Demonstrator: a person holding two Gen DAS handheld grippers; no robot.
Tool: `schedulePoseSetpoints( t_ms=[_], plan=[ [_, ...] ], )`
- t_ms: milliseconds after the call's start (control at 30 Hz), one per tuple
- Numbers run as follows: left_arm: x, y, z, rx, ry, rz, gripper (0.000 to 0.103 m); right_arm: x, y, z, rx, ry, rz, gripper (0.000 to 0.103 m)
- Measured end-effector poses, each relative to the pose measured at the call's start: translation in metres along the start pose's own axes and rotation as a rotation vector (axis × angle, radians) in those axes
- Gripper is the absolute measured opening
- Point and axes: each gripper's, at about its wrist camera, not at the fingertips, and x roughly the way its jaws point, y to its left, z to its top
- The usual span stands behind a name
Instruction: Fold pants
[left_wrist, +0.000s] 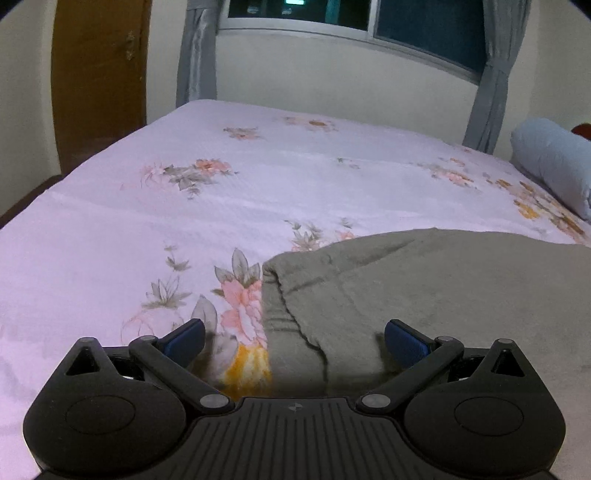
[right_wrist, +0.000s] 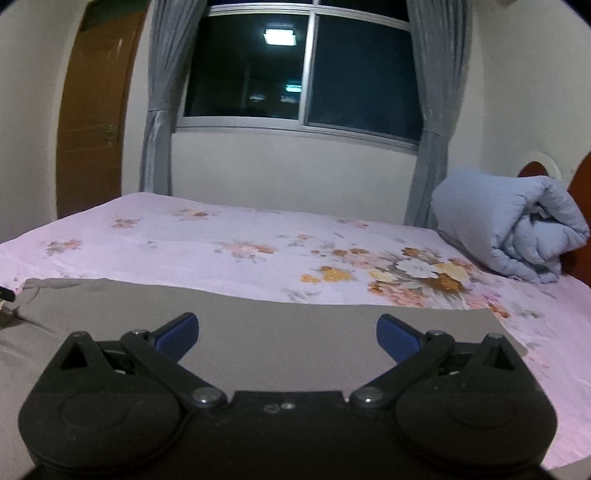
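Clearly, both of our grippers were released, with nothing between the blue pads. The pants (left_wrist: 424, 295), grey and soft, lay flat on the bed sheet (left_wrist: 147, 221) with flowers. Ahead of the left gripper (left_wrist: 294, 341) we saw the waistband end: its ribbed edge ran between the two fingers, a little nearer to the left finger (left_wrist: 188, 338), while the right finger (left_wrist: 400, 341) stood over the grey cloth. The right gripper (right_wrist: 287, 338) hovered over the other end of the pants; the straight far edge lay beyond its fingertips and the corner of the cloth was past the right finger (right_wrist: 397, 338).

We judged that the step in hand was to take hold of the two ends before making a fold. To do it well, we needed to lower each gripper so that one pad went under all layers at the edge and the other came on top, and then close firmly. The left one had to catch the thick waistband, not only the upper layer. We could not tell how many layers lay at the right end. A rolled blue quilt (right_wrist: 517, 229) was well apart, beyond the right fingers.
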Motion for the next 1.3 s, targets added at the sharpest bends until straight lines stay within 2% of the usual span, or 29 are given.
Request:
schedulePoseSetpoints(
  t_ms=[133,300,533,633,767,833,900,1000,1033,1100,1200,1300],
  plan=[
    [0.02,0.006,0.005,-0.016,0.025,-0.043,0.103,0.009,0.004,-0.006,-0.005,0.014,0.005,0.097],
    [0.058,0.009,0.008,-0.023,0.114,-0.117,0.103,0.022,0.003,-0.009,0.001,0.034,-0.013,0.097],
    [0.074,0.005,0.015,-0.011,0.154,-0.2,0.102,0.029,0.001,-0.016,0.004,0.048,-0.015,0.097],
    [0.074,0.008,0.02,-0.025,0.146,-0.238,0.09,0.031,0.001,-0.018,0.008,0.053,-0.014,0.097],
    [0.076,0.011,0.025,-0.053,0.142,-0.228,0.078,0.033,-0.001,-0.018,0.001,0.049,-0.011,0.097],
    [0.072,0.012,0.026,-0.059,0.14,-0.209,0.065,0.035,-0.004,-0.017,0.0,0.054,-0.016,0.097],
    [0.063,0.009,0.029,-0.055,0.121,-0.202,0.046,0.036,-0.008,-0.017,0.015,0.052,-0.018,0.097],
    [0.044,-0.008,0.033,-0.001,0.078,-0.163,0.031,0.037,-0.013,-0.019,0.036,0.056,-0.019,0.097],
    [0.037,-0.014,0.035,0.018,0.064,-0.151,0.029,0.037,-0.015,-0.02,0.042,0.06,-0.019,0.097],
    [0.024,-0.02,0.039,0.027,0.033,-0.151,0.016,0.039,-0.017,-0.02,0.05,0.068,-0.004,0.097],
    [0.013,-0.021,0.046,0.012,0.022,-0.155,0.016,0.049,-0.019,-0.012,0.014,0.078,0.065,0.097],
    [0.004,-0.023,0.049,0.002,0.006,-0.157,0.016,0.08,-0.022,0.004,-0.021,0.125,0.181,0.097]
  ],
)
